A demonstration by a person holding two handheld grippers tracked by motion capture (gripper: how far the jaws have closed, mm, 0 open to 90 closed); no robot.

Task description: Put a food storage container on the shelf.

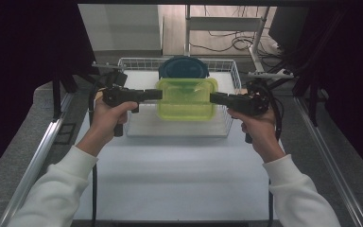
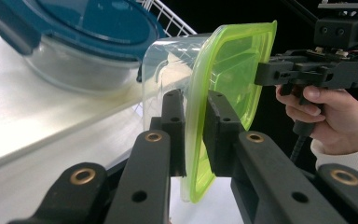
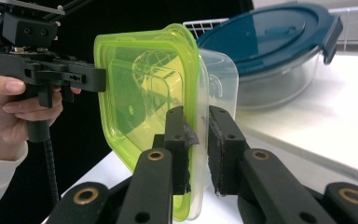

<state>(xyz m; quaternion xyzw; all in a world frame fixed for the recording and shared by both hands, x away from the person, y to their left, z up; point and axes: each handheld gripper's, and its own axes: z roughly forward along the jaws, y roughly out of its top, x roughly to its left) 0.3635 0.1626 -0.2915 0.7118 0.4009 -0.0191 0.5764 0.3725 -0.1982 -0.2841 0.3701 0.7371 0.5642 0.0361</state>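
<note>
Item: clear box with green lid (image 1: 187, 98), hanging level above a white wire basket (image 1: 227, 66) at the far half of the table (image 1: 179, 175), clear of the basket floor. Gripping at opposite edges: left gripper (image 1: 157, 94) pinching the lid rim (image 2: 196, 140) with one jaw on the lid face and the other against the clear wall; right gripper (image 1: 214, 98) clamping the facing rim (image 3: 196, 126) the same way. Sharing the load across two sides, likely keeping the box from tipping or twisting while passing over the basket's wire sides. Lid sitting fully on the box, so gripping at the rim probably also pressing lid and box together. Resting behind, inside the same basket: round glass dish with dark blue lid (image 1: 184, 67), standing apart from the held box, leaving room in front. Hands (image 1: 108, 116) wrapping the grips, arms spreading wide for balance.
</note>
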